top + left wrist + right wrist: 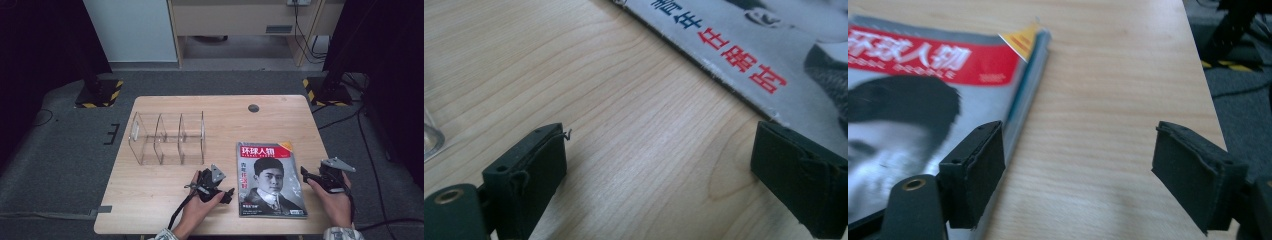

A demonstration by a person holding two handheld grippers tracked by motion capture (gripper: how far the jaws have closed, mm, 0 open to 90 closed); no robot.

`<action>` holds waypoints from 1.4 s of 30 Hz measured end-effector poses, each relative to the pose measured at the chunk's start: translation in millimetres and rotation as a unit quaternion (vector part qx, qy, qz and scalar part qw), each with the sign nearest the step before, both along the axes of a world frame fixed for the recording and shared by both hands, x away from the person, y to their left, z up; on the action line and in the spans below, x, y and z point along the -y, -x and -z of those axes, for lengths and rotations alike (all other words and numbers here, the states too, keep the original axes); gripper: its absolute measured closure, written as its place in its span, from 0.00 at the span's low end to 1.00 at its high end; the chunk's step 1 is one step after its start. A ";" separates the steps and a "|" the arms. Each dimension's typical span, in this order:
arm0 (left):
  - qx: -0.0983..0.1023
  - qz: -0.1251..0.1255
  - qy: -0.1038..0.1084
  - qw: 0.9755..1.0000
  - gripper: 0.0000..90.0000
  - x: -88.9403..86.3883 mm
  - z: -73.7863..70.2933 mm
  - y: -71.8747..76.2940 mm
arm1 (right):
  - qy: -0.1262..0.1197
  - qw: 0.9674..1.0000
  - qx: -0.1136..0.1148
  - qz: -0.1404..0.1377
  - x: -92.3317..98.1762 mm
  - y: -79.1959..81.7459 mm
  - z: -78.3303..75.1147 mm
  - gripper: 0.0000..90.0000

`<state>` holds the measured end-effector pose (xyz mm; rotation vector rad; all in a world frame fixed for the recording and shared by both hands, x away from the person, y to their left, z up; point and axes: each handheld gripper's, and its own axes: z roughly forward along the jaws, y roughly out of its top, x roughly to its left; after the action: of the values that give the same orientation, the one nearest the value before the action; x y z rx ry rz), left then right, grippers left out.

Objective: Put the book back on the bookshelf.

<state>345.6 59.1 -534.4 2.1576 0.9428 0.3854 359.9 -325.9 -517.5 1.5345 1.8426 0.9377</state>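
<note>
A magazine (270, 177) with a red masthead and a black-and-white portrait lies flat on the wooden table (225, 112), right of centre. My left gripper (227, 194) rests low on the table just left of the magazine's lower left edge, jaws open with bare wood between them; the magazine (744, 45) runs across its view's upper right. My right gripper (305, 175) hovers at the magazine's right edge, jaws open, one pad (975, 170) over the magazine (923, 95) edge and the other over bare table.
A clear acrylic file rack (167, 137) with several dividers stands on the table's left half, behind the left gripper. A round cable hole (253, 108) sits near the far edge. Black stands with hazard-striped bases (100, 92) flank the table on the floor.
</note>
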 end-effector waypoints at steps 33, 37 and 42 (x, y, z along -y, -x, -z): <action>0.009 0.093 0.008 0.996 0.39 54.4 -6.1 32.1 | -0.044 0.991 -0.052 -0.115 -36.7 -11.6 14.4 0.31; 0.016 0.100 0.002 0.995 0.39 55.8 -4.7 32.9 | -0.040 0.991 -0.043 -0.123 -38.4 -9.8 11.2 0.35; 0.021 0.097 0.010 0.995 0.38 54.0 -2.1 33.4 | -0.060 0.991 -0.007 -0.123 -38.8 0.6 -1.9 0.52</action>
<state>312.2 5.1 -532.3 2.1914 0.7028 0.3230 359.2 -287.1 -515.7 1.4058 2.0513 1.1705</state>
